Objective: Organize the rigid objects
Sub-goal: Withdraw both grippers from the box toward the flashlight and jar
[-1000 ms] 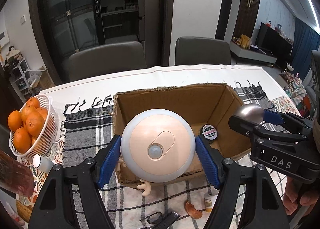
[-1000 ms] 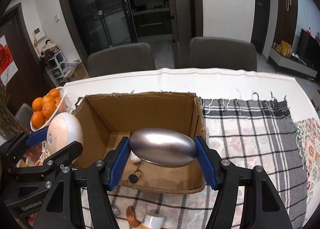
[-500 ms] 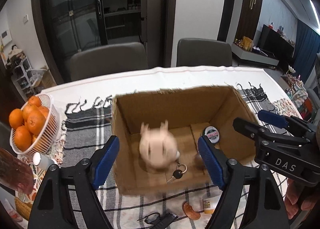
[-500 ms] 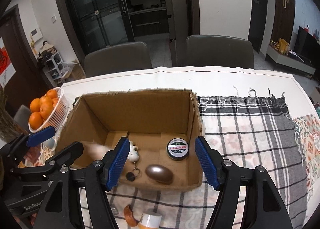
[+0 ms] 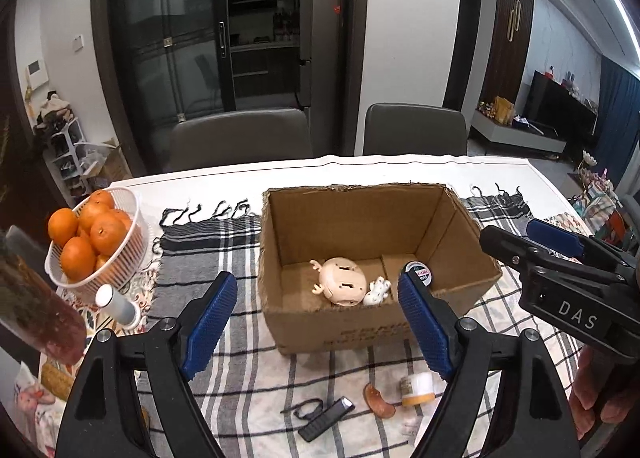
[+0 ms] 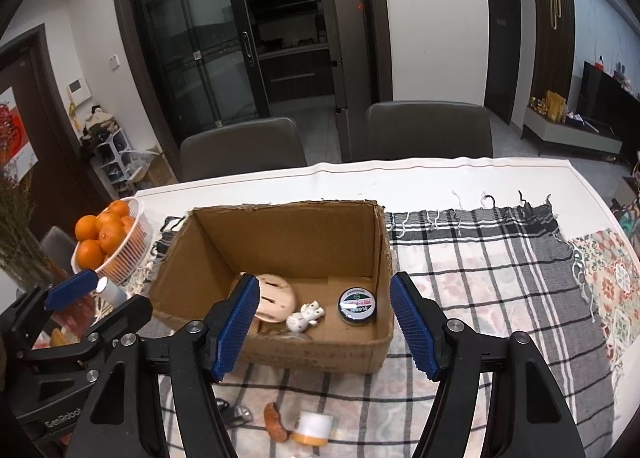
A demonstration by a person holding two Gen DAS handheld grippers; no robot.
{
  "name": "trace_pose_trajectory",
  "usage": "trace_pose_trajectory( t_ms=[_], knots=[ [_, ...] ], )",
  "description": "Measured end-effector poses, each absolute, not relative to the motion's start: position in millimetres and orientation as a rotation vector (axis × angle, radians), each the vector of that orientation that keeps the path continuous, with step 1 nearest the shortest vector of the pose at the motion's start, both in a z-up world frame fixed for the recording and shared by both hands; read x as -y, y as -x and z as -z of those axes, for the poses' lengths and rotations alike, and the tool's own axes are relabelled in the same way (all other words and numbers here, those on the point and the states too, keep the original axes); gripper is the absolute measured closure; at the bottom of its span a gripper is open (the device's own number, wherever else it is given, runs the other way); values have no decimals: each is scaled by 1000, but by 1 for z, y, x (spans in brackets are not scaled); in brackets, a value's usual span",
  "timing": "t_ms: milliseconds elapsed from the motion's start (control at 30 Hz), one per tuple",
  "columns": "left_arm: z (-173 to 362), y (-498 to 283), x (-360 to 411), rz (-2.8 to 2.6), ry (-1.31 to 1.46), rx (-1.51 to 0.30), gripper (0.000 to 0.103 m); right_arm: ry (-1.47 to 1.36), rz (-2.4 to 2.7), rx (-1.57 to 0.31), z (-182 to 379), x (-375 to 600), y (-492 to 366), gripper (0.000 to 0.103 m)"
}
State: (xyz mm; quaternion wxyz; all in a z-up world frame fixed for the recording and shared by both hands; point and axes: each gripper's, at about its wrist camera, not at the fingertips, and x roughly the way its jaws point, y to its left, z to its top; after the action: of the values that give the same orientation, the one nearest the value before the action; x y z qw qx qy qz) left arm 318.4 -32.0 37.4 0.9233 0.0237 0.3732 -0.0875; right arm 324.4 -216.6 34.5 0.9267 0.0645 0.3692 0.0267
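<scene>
**Cardboard box and contents, both tongs empty**

Item: cardboard box (image 5: pixel 376 322), open-topped, stood on a checked cloth (image 6: pixel 480 258) at mid-table. Contents: one round peach toy with antlers (image 5: pixel 340 285), lying on its side; one small white figurine (image 6: pixel 306 316) touching it; one round tin with printed lid (image 6: pixel 356 304) near the right wall. The pieces lay loose and unaligned, probably dropped in rather than set down.

Left gripper (image 5: pixel 316 330): jaws wide apart, holding nothing, poised before the box's near wall. Right gripper (image 6: pixel 322 328): likewise spread wide and empty.

Outstanding, on the cloth in front of the box: small bottle with orange base (image 5: pixel 416 389), reddish curved piece (image 5: pixel 378 405), black stick-shaped object (image 5: pixel 326 419). Judged next for collection.

Periphery: white basket of oranges (image 5: pixel 94 246), left.
</scene>
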Motion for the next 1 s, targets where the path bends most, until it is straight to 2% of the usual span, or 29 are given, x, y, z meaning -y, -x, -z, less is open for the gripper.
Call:
trace_pose_trajectory(
  t_ms=[467,1000],
  knots=[
    [-12,-281,18,147,8,-824,15,-130,-82,-782,-16,206,-288,34],
    [43,-274,19,114,48,-983,15,-231,-79,-981,53,218,-284,34]
  ],
)
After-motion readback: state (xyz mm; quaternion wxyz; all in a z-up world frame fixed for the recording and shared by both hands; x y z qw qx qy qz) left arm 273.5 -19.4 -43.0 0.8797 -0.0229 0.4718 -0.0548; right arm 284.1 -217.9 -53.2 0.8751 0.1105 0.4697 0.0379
